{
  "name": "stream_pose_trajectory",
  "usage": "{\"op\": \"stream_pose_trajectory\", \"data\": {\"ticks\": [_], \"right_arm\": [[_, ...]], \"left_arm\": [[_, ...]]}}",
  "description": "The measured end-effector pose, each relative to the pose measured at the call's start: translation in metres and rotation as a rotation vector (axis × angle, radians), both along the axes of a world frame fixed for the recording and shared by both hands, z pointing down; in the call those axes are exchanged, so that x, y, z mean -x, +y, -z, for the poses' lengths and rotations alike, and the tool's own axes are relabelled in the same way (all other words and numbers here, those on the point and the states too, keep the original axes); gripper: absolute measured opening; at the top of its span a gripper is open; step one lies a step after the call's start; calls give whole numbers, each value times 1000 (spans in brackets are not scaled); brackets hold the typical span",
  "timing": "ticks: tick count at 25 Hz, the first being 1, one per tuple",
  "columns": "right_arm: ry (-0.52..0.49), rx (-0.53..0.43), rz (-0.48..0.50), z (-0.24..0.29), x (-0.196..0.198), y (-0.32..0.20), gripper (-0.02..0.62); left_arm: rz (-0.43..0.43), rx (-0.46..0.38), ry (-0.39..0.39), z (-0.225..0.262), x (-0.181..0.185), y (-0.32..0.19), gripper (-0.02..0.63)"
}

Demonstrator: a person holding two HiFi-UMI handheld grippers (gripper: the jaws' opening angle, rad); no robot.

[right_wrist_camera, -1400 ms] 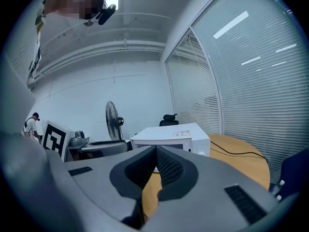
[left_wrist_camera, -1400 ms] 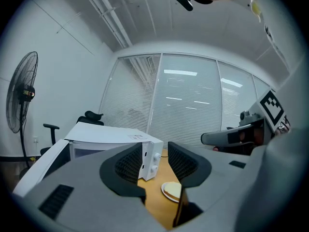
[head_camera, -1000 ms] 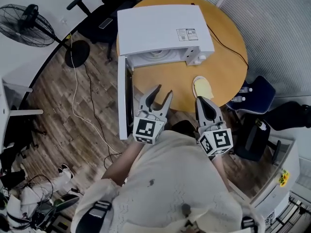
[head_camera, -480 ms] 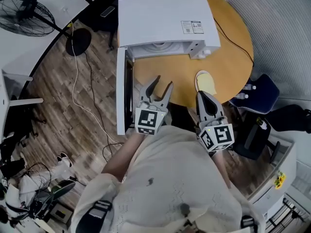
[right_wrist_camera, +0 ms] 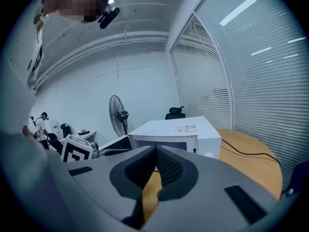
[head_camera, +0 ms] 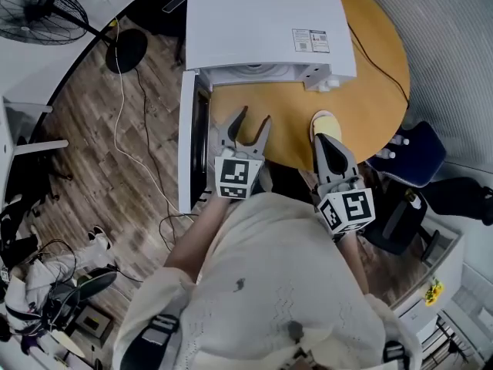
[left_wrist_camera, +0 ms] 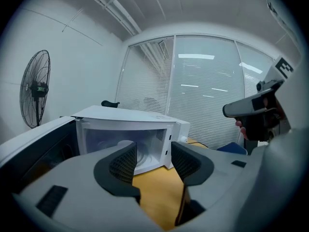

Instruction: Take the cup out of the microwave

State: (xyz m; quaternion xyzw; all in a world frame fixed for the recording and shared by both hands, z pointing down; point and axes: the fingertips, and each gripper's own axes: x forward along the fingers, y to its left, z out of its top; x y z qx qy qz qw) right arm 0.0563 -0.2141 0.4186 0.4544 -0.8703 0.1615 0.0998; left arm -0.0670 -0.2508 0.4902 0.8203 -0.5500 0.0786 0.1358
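Now left gripper empty, jaws opening, facing open microwave at far side. Right gripper pressed together, empty. Faint pale shape inside, probably cup: likely light, rigid, slippery; pinch wall.

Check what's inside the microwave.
A pale rounded shape, possibly the cup, shows in the microwave cavity. One finger of the left gripper, opening and empty, covers its lower part.

Microwave: white box-shaped microwave oven, upper centre of the head view, standing on the round wooden table.
Door: door swung fully open, at left.
Cup: pale yellow cup, right of centre, on the tabletop outside the oven, near its front right corner.
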Motion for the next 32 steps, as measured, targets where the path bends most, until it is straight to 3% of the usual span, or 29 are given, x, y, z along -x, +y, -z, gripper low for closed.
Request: {"op": "stream_pose_trajectory", "data": {"ticks": [32], "right_arm": [[48,102,-34,-46,-41,-75,9]], "left_arm": [[173,208,-89,-140,20,-139,318]]}}
